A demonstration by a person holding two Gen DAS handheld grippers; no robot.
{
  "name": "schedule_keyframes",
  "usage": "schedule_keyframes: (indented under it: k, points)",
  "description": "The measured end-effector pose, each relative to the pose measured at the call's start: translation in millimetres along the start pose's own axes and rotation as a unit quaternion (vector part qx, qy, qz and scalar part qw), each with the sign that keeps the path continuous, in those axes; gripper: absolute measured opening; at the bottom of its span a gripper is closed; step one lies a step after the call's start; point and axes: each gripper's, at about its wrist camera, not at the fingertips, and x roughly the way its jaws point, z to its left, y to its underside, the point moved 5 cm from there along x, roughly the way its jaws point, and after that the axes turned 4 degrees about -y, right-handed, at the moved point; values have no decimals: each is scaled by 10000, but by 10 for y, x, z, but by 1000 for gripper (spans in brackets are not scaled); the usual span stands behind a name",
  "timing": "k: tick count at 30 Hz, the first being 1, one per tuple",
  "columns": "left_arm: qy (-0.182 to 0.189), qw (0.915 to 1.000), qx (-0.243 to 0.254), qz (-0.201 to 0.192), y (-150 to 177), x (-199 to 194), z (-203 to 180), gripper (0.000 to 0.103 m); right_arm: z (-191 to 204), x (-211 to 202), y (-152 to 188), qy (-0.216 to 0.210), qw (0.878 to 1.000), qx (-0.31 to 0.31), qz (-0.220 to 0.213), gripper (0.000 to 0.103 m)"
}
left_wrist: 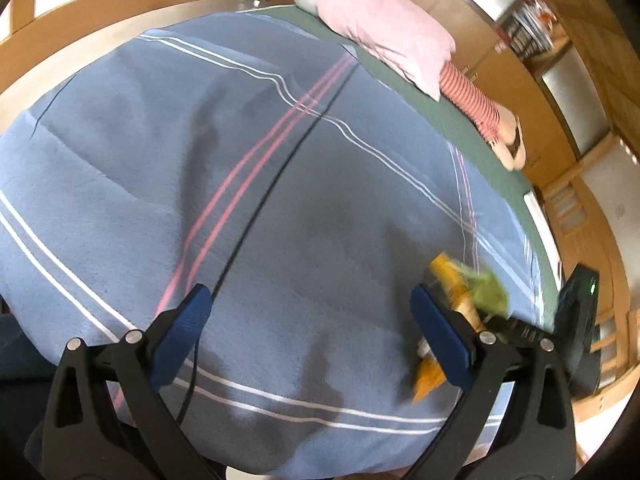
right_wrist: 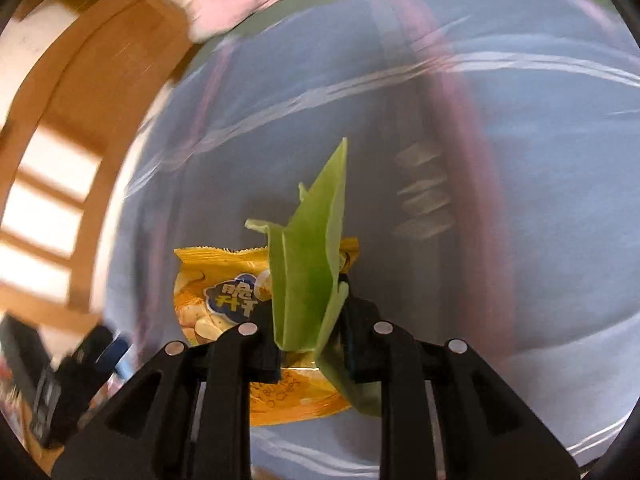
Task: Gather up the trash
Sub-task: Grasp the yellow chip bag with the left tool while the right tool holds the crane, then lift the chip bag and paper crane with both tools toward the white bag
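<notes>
right wrist: right gripper (right_wrist: 308, 344) clamps green paper (right_wrist: 308, 272) w/ chip bag (right_wrist: 216, 292); left gripper (left_wrist: 308, 320) open

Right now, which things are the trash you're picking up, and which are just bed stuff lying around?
Trash:
- green paper, pinched in the right gripper
- yellow chip bag, behind the paper

Just lying about:
- blue striped blanket
- pink pillow
- black cable on the blanket

The left gripper is open, holding nothing.
</notes>
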Motion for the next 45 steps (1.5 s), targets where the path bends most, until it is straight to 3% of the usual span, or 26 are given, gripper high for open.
schedule_keyframes:
  k: [3,6,9,11,14,16,20,21,22,25,29,34,45]
  points:
    - [26,10000,-50,73,14,6,15,99,301,137,224,-635,9969,-86,463,23]
    - [84,9998,26,205,13,59,-20,99,347,-57,245,-984,9951,-21,-51,23]
    - [251,9979,156,579,87,174,-110,99,185,-359,199,-875,9933,248,-708,23]
    - [470,9930,249,1056,199,304,-195,100,74,-569,177,-753,9910,391,-1035,23]
    - [824,9829,359,1606,351,449,-316,100,-46,-811,205,-667,9876,477,-1338,23]
    - [868,9799,520,1720,423,506,-396,100,-104,-890,275,-581,9865,460,-1459,23]
    - [640,9833,795,1506,460,613,-536,98,-107,-903,355,-234,9862,358,-1598,23]
    - [645,9838,862,1436,485,607,-562,88,-162,-881,379,-186,9867,369,-1575,23]
    - [709,9830,977,1382,503,607,-612,65,-175,-827,417,-148,9874,387,-1528,23]
    - [883,9766,1283,1484,596,637,-711,45,-199,-746,537,35,9888,438,-1424,23]
    - [864,9760,1474,1351,609,594,-729,38,-205,-612,743,228,9924,492,-1101,23]
    - [802,9818,1377,1035,520,489,-667,30,-251,-665,818,300,9903,650,-1192,23]
    - [949,9938,576,23,134,124,-399,28,-236,-721,898,422,9890,624,-1270,23]
